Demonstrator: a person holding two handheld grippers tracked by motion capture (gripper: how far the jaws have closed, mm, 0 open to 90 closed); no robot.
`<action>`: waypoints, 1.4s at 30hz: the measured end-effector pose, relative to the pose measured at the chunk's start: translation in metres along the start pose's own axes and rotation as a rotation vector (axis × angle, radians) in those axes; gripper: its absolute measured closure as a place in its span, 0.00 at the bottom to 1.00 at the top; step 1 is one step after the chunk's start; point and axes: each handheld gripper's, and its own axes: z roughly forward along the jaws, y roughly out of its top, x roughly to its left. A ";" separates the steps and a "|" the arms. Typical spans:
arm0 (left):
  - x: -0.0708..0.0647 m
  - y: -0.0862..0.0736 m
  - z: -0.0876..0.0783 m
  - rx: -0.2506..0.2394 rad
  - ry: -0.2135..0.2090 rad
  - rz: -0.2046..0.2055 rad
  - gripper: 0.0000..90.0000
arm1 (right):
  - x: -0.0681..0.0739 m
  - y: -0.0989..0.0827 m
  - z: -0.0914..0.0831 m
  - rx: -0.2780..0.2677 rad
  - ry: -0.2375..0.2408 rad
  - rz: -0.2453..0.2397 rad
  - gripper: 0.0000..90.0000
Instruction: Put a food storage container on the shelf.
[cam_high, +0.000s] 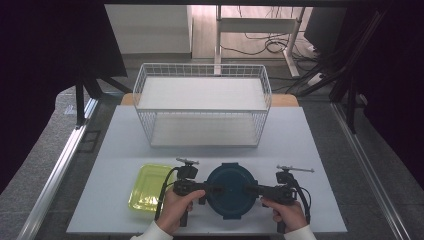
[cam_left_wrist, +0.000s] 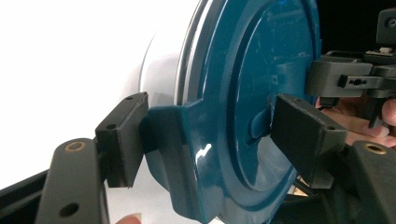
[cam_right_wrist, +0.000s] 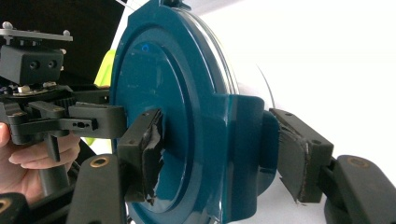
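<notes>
So the round container with the teal lid (cam_high: 231, 190) sits flat on the table (cam_high: 125, 135), near the front edge, right btw the two hands. Left gripper (cam_high: 212, 189) comes at it from one side, right gripper (cam_high: 251, 189) from the opposite side. Makes sense imo: the thing is wide and round, so one gripper alone couldn't span it, and the lid has those snap-lock flaps on the rim that give each gripper something to bite.

Jaws: in the left gripper view one jaw sits under/behind a flap (cam_left_wrist: 163, 140), touching or nearly, while the other stands over the lid's top face w/ a gap you can see, so not clamped yet afaict. Right gripper view, same deal: jaws straddle a flap (cam_right_wrist: 243, 140), inner pad close to the lid face, outer pad just off the flap's outside. Spread around it, not squeezing. The right pads look pretty chewed up, torn rubber.

My guess is they're lining up to grab both flaps, either to pop them or lift the whole thing.

Yellow tray (cam_high: 147, 186) sits just left of the container, and a white wire basket (cam_high: 200, 105) stands farther back, well apart.

Writing/brands: none I can read. Lid is plain, no label, no logo.
</notes>
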 end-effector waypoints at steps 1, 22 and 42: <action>0.000 0.000 -0.001 -0.002 0.001 0.002 0.33 | 0.001 0.000 0.000 -0.001 -0.002 -0.009 0.42; -0.021 0.017 -0.034 -0.057 0.025 0.061 0.35 | 0.031 0.020 -0.012 -0.050 0.016 -0.076 0.42; -0.029 0.041 -0.084 -0.127 0.061 0.085 0.35 | 0.070 0.057 -0.006 -0.064 0.063 -0.121 0.42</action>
